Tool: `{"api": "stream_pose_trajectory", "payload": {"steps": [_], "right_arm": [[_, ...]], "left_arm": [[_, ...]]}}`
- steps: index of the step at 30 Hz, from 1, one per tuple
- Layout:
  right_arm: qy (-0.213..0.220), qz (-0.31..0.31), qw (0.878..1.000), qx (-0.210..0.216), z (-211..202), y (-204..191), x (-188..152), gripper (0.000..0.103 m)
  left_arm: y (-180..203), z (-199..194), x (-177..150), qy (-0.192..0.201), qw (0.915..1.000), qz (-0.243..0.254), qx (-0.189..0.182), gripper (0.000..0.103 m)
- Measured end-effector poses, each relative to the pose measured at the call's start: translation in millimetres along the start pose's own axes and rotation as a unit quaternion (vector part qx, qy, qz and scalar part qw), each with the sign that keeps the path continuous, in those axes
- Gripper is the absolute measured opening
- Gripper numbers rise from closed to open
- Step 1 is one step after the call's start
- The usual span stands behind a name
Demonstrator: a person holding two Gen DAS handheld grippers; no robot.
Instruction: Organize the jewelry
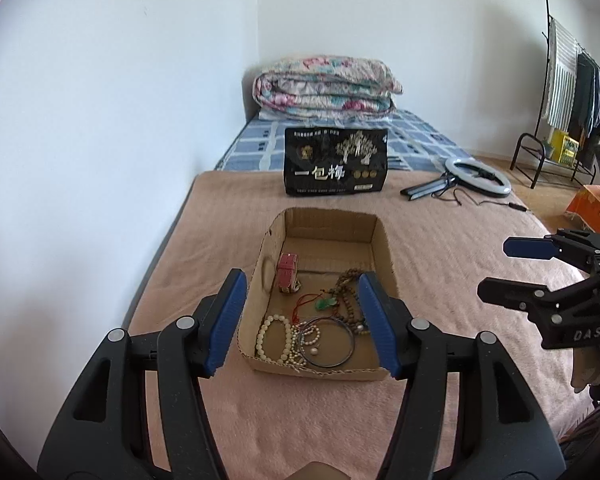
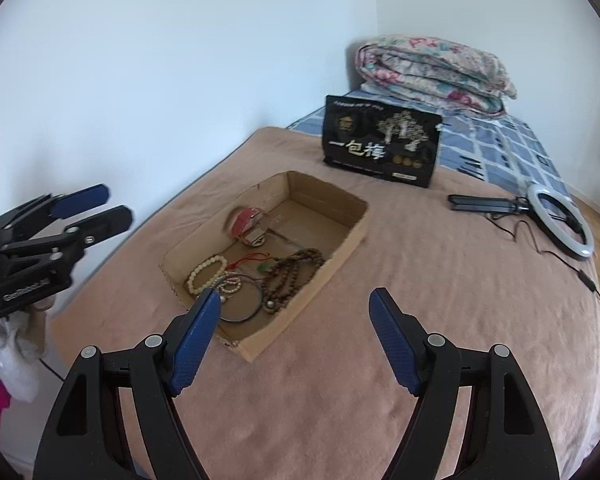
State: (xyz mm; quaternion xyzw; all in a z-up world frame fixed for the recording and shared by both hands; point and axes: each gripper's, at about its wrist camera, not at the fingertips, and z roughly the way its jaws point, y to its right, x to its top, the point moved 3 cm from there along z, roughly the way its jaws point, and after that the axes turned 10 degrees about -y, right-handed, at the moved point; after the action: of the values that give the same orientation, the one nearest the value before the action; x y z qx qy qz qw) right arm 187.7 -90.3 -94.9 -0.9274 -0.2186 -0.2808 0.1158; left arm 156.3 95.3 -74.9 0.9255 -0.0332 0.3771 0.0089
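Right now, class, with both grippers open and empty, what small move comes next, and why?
Probably lower the left gripper into the cardboard box toward the cream bead bracelet. It already hangs over the box, and that bracelet lies apart from the tangled strands.

From my remote feed, the black package [image 1: 335, 161] standing on the bed carries large white characters reading "一包梅"; its smaller print and gold seals are too fine for me to read. In the left wrist view, the right claw [image 1: 519, 270] shows "DAS" on its body. In the right wrist view, the left claw [image 2: 100, 206] bears white lettering that is blurred.
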Motion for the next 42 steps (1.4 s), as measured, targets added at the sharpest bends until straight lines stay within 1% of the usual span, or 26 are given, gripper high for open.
{"api": "stream_pose_trajectory", "payload": {"steps": [1, 2, 6, 8, 10, 11, 14, 16, 19, 23, 26, 31, 36, 42], "right_arm": [[0.003, 0.003, 1.0, -0.002, -4.9, 2.6, -1.7, 0.076], [0.006, 0.004, 1.0, -0.004, -9.5, 4.5, -3.5, 0.076], [0.018, 0.01, 1.0, -0.016, -25.9, 12.4, -10.5, 0.076], [0.023, 0.014, 0.999, -0.021, -33.5, 17.0, -14.6, 0.077], [0.029, 0.02, 0.999, -0.029, -40.0, 22.1, -18.9, 0.078], [0.032, 0.022, 0.999, -0.032, -42.8, 24.7, -21.1, 0.082], [0.045, 0.035, 0.997, -0.044, -50.9, 32.8, -28.7, 0.082], [0.051, 0.041, 0.997, -0.049, -54.7, 37.2, -33.2, 0.082], [0.057, 0.046, 0.995, -0.06, -59.4, 43.5, -39.8, 0.082], [0.064, 0.051, 0.994, -0.078, -63.8, 49.4, -46.6, 0.083], [0.069, 0.055, 0.992, -0.093, -65.4, 53.3, -51.7, 0.083], [0.072, 0.056, 0.99, -0.112, -67.9, 57.2, -56.6, 0.083], [0.067, 0.053, 0.99, -0.114, -67.7, 57.8, -60.2, 0.083], [0.064, 0.041, 0.99, -0.121, -68.7, 54.2, -60.5, 0.083]], "left_arm": [[2.2, -6.4, -1.2, 0.005, 1.0, -0.001, 0.0, 0.069], [4.9, -14.3, -2.6, 0.011, 0.9999, -0.002, 0.0, 0.071], [13.7, -36.6, -8.6, 0.024, 0.9997, 0.003, 0.008, 0.073], [18.7, -46.8, -12.4, 0.029, 0.9995, 0.005, 0.013, 0.075], [23.8, -57.6, -16.4, 0.035, 0.9993, 0.006, 0.015, 0.082], [25.4, -61.9, -17.8, 0.038, 0.9992, 0.005, 0.016, 0.082], [31.2, -75.2, -23.3, 0.044, 0.9988, 0.002, 0.018, 0.087], [35.0, -81.6, -26.6, 0.047, 0.9987, 0.0, 0.019, 0.096], [40.5, -90.4, -31.2, 0.05, 0.9985, -0.002, 0.02, 0.1], [48.4, -96.8, -35.4, 0.051, 0.9978, -0.001, 0.041, 0.103], [52.7, -99.4, -38.9, 0.05, 0.9974, 0.001, 0.052, 0.103], [56.0, -97.9, -42.6, 0.048, 0.9972, 0.001, 0.057, 0.103], [53.7, -95.8, -46.0, 0.041, 0.9976, -0.01, 0.055, 0.103], [51.0, -99.4, -45.6, 0.047, 0.9972, -0.013, 0.057, 0.103]]}}
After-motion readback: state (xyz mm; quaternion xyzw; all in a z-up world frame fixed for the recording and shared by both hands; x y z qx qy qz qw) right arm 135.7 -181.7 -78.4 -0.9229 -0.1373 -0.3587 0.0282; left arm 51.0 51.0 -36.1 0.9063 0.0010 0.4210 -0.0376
